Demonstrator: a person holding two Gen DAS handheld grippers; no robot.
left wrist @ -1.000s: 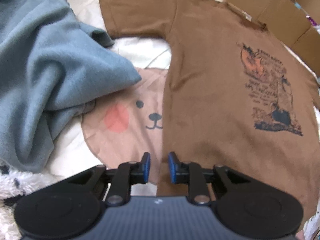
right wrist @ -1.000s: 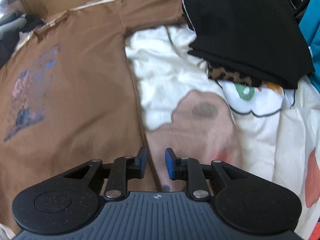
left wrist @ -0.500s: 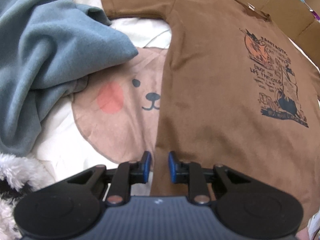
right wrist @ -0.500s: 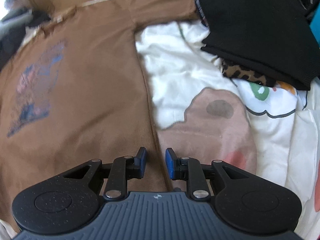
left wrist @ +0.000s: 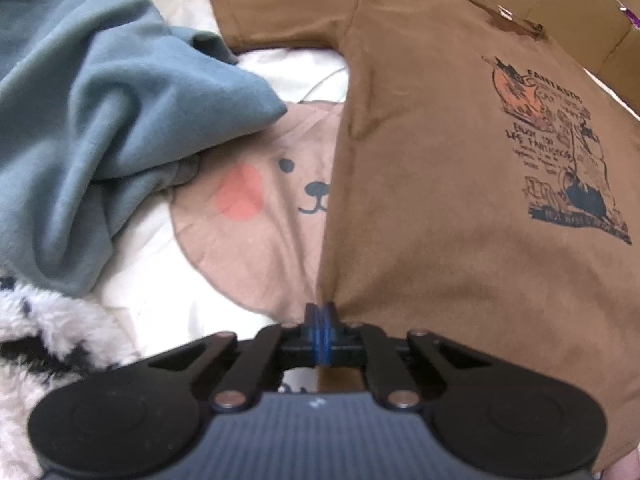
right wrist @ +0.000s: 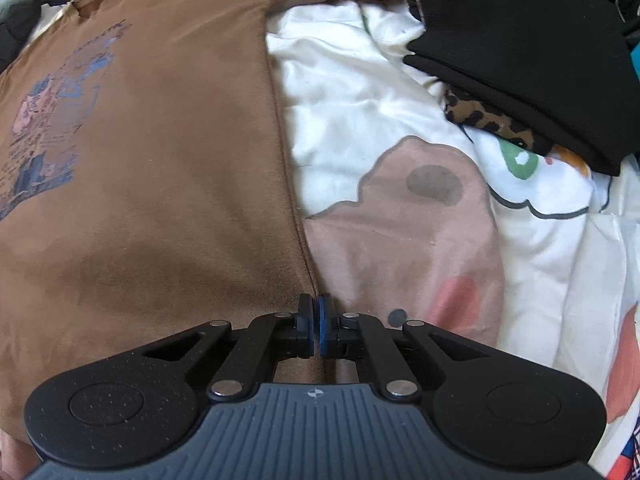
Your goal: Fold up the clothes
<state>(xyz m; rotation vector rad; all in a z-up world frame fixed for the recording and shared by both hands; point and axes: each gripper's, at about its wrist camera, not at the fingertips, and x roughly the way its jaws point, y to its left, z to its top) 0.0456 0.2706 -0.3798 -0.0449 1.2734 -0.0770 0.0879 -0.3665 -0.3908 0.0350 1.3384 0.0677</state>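
While both tools point(left wrist: 319, 312) point(right wrist: 315, 308) pinch the brown T-shirt point(left wrist: 440, 184), it lies on a bear-print bedsheet point(left wrist: 248, 232).

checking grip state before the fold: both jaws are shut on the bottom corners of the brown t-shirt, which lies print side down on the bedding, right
Not quite: the brown t-shirt lies print side up, as the left wrist view shows. The left gripper and right gripper are indeed shut on its bottom corners.

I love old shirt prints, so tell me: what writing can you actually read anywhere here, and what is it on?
"FANTASTIC": top line of the print on the brown T-shirt, left wrist view.
The smaller lines beneath it: too blurred to read.
The same print in the right wrist view: smeared, unreadable.
Neck tag: too small to read.
Bear bedsheet: pictures only, no words.
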